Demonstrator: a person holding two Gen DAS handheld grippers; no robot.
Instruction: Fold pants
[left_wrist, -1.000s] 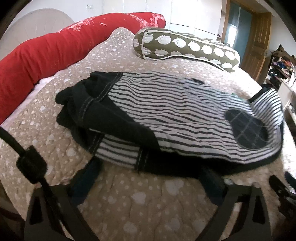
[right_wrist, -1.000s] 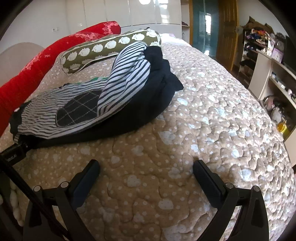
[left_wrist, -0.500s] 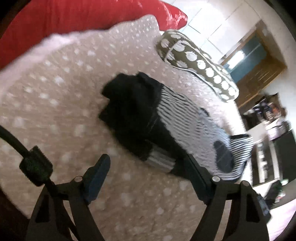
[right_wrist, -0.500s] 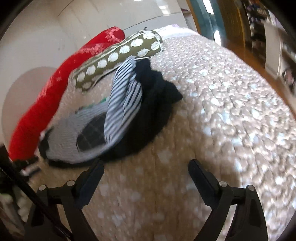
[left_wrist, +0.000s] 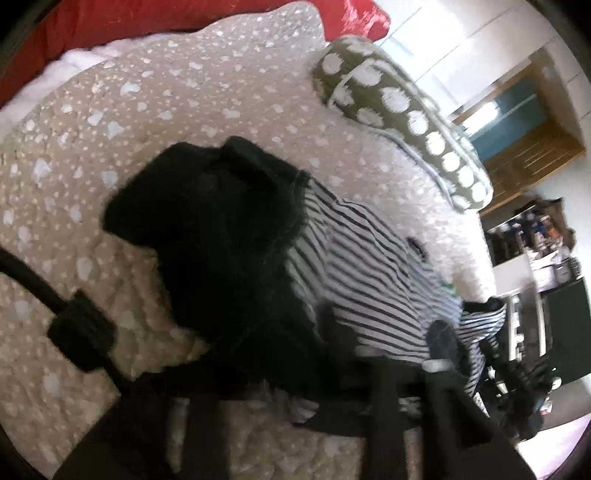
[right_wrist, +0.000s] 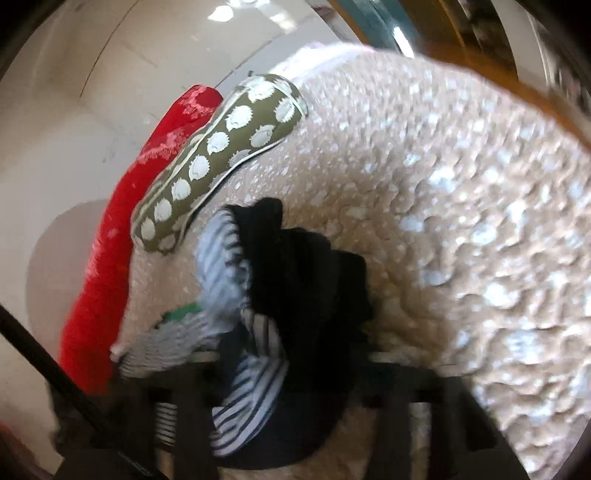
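The pants (left_wrist: 332, 266) are black with white-striped lining and lie crumpled on the beige spotted bed quilt (left_wrist: 147, 92). In the left wrist view the black part fills the middle and reaches down into my left gripper (left_wrist: 295, 384), whose jaws look closed on the cloth, though the frame is blurred. In the right wrist view the other end of the pants (right_wrist: 280, 295) runs down into my right gripper (right_wrist: 284, 373), whose jaws look closed on the striped and black fabric.
An olive pillow with white dots (left_wrist: 402, 110) lies beyond the pants; it also shows in the right wrist view (right_wrist: 221, 147). A red bolster (right_wrist: 122, 229) lines the bed's far edge. Shelves and a wooden door (left_wrist: 524, 147) stand past the bed.
Both grippers were open and short of the pants. They have moved in onto the two ends of the pants and closed on the cloth, tilting as they went.
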